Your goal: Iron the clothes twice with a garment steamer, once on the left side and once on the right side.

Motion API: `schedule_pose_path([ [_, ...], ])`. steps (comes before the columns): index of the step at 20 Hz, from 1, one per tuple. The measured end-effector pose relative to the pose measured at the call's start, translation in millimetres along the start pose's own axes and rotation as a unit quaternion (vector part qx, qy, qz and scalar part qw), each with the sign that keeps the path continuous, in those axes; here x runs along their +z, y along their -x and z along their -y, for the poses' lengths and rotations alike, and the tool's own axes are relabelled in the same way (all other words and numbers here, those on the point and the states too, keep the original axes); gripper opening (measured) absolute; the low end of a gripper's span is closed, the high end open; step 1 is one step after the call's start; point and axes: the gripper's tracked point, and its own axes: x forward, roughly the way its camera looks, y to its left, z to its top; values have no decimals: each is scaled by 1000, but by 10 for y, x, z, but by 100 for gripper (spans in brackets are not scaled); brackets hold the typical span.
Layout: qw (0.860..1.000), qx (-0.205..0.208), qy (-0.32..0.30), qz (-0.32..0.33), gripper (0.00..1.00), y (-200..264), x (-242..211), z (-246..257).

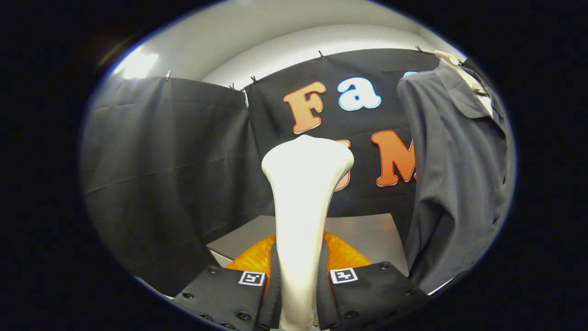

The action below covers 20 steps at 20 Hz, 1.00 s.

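Observation:
A white garment steamer (303, 193) stands upright between my fingers, its flared head rising well above them and its handle pinched by both pads. My gripper (299, 280) is shut on that handle. A grey collared shirt (455, 174) hangs on a pale hanger (452, 59) to the right of the steamer, apart from its head. An orange part (344, 255) shows behind the handle, just beyond the fingers.
A grey table top (367, 234) lies beyond the fingers, below the shirt's hem. Black cloth walls (161, 174) close the booth to the left and behind.

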Motion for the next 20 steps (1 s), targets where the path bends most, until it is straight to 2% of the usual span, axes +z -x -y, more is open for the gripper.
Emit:
schedule_pose_path([
  [6, 998, 43, 18, 39, 38, 786, 302, -215],
  [10, 997, 47, 26, 57, 37, 1254, 438, -138],
  [13, 996, 38, 30, 75, 37, 1571, 512, 11],
  [20, 992, -24, 67, 109, 37, 2158, 595, 564],
])
